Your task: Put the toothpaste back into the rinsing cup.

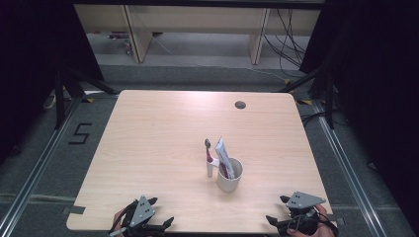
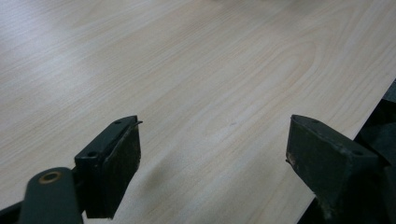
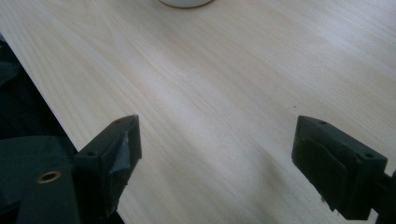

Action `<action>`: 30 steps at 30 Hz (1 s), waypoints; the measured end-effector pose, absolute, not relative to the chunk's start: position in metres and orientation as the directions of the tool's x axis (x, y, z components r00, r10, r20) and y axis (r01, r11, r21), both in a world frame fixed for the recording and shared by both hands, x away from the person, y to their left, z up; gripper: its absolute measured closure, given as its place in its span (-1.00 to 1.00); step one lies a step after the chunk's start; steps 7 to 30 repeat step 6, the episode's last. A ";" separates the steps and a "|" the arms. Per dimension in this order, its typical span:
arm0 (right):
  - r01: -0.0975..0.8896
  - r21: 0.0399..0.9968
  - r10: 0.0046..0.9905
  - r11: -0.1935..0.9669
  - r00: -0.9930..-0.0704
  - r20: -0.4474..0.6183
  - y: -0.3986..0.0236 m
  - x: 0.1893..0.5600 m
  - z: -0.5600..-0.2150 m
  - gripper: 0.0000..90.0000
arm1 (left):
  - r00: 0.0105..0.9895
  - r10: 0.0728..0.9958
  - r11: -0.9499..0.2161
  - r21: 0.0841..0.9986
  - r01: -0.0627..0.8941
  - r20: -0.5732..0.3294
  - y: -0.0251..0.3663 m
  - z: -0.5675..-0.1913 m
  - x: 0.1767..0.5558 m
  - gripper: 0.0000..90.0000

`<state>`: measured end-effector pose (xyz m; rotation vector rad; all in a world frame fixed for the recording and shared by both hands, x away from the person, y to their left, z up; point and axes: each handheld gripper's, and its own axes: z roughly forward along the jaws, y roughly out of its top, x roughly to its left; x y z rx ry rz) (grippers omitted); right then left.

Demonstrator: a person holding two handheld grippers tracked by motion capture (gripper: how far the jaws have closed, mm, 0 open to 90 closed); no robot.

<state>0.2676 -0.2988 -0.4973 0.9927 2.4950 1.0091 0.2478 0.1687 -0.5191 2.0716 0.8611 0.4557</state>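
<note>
in high view, toothbrush (image 1: pixel 208 150), tube (image 1: pixel 222 154) in cup (image 1: pixel 230 181)

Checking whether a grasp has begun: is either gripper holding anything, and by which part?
Nothing is held. The left gripper and right gripper are both open over bare table, apart from the cup.

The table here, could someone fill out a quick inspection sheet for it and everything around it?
Surface: pale wood table, round hole near the far edge.
Job's things: white cup at mid-table holding a toothbrush and a toothpaste tube, both leaning.
Clutter: nothing seen.
Grippers: left tool and right tool at the near edge, jaws wide apart, holding nothing.
Cables: black wires on the floor, far right.
Surroundings: wooden furniture legs beyond, black curtains at the sides, a floor mark 5.
</note>
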 end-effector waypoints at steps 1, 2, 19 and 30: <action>0.492 0.696 0.684 0.523 -0.729 0.002 -0.299 0.268 -0.497 -0.62 | 0.700 0.714 -0.424 0.806 0.413 0.017 0.169 -0.519 0.248 -0.61; 0.490 0.696 0.683 0.524 -0.730 -0.001 -0.299 0.268 -0.498 -0.62 | 0.700 0.714 -0.424 0.806 0.413 0.017 0.169 -0.519 0.248 -0.61; 0.491 0.696 0.684 0.524 -0.730 0.000 -0.299 0.268 -0.498 -0.62 | 0.696 0.718 -0.415 0.810 0.413 0.013 0.169 -0.519 0.248 -0.61; 0.491 0.696 0.684 0.524 -0.730 0.000 -0.299 0.268 -0.498 -0.62 | 0.696 0.718 -0.415 0.810 0.413 0.013 0.169 -0.519 0.248 -0.61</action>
